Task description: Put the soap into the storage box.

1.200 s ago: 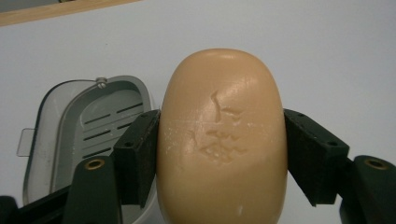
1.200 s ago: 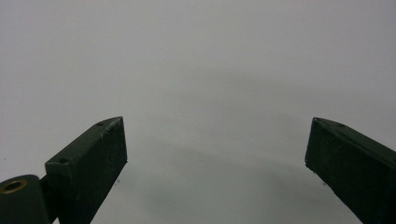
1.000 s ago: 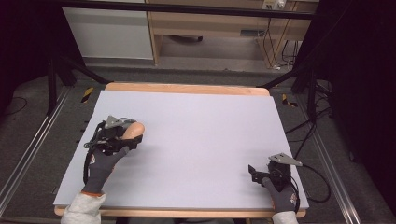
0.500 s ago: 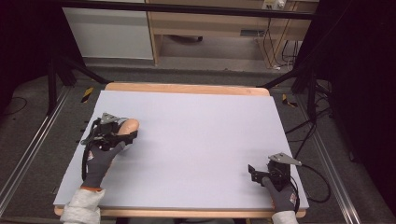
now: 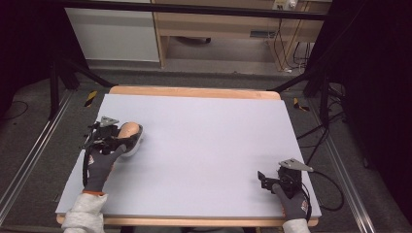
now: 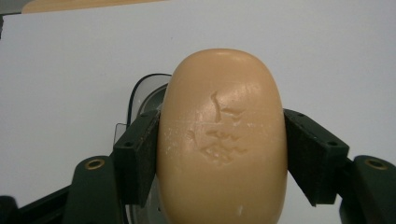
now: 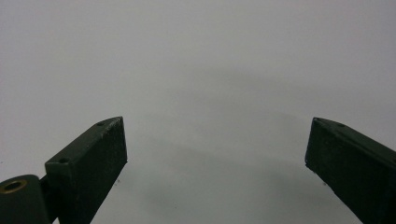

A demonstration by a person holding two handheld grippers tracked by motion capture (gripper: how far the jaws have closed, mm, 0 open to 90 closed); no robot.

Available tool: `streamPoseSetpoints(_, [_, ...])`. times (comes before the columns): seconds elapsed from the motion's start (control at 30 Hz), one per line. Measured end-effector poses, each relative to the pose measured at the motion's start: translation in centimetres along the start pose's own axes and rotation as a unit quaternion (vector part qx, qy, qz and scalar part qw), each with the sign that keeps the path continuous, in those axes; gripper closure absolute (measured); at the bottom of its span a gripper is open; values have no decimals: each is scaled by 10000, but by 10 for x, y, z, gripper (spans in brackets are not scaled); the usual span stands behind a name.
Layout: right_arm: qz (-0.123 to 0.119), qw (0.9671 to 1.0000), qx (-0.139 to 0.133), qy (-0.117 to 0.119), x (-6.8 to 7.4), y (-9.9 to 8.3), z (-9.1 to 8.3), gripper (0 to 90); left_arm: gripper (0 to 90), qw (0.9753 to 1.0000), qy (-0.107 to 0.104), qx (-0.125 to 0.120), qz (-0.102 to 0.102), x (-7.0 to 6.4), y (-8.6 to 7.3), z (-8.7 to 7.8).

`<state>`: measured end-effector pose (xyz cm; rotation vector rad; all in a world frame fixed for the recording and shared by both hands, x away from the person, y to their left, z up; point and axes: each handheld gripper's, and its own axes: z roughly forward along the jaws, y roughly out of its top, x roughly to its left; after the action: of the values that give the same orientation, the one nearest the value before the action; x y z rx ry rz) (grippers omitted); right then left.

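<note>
Firstly, left gripper (image 6: 219,154): jaws closed against both long sides of a tan oval soap bar (image 6: 223,140), which carries a stamped mark on its upper face. Beneath and behind the bar, part of a pale dish with a dark rim (image 6: 140,93) shows; whether bar and dish touch cannot be told. In the high view the left gripper (image 5: 109,136) sits near the bench's left edge, gloved left hand (image 5: 102,160) behind it, soap bar (image 5: 127,130) at its front over the dish (image 5: 136,143).

Right gripper (image 7: 217,144): jaws spread wide, nothing between them, bare pale surface beneath. In the high view the right gripper (image 5: 265,179) rests near the bench's front right corner, well apart from the left, gloved right hand (image 5: 291,201) behind it, grey three-cornered plate on top.

Bench (image 5: 209,145): pale grey top, wooden edging at far side.
</note>
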<state>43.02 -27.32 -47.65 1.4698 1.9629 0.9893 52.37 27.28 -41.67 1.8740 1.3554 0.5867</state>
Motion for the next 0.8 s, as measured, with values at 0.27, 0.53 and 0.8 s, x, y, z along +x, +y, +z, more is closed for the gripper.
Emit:
streamPoseSetpoints(0.27, [0,10000,6,-7,0,0,0,57,314,9999,106,115,-20,6,-5,6])
streamPoseSetpoints(0.53, [2,10000,7,-6,0,0,0,57,313,9997,152,188,10,5,-8,12])
streamPoseSetpoints(0.8, [4,10000,13,-8,0,0,0,57,313,9997,145,218,-8,5,-8,14])
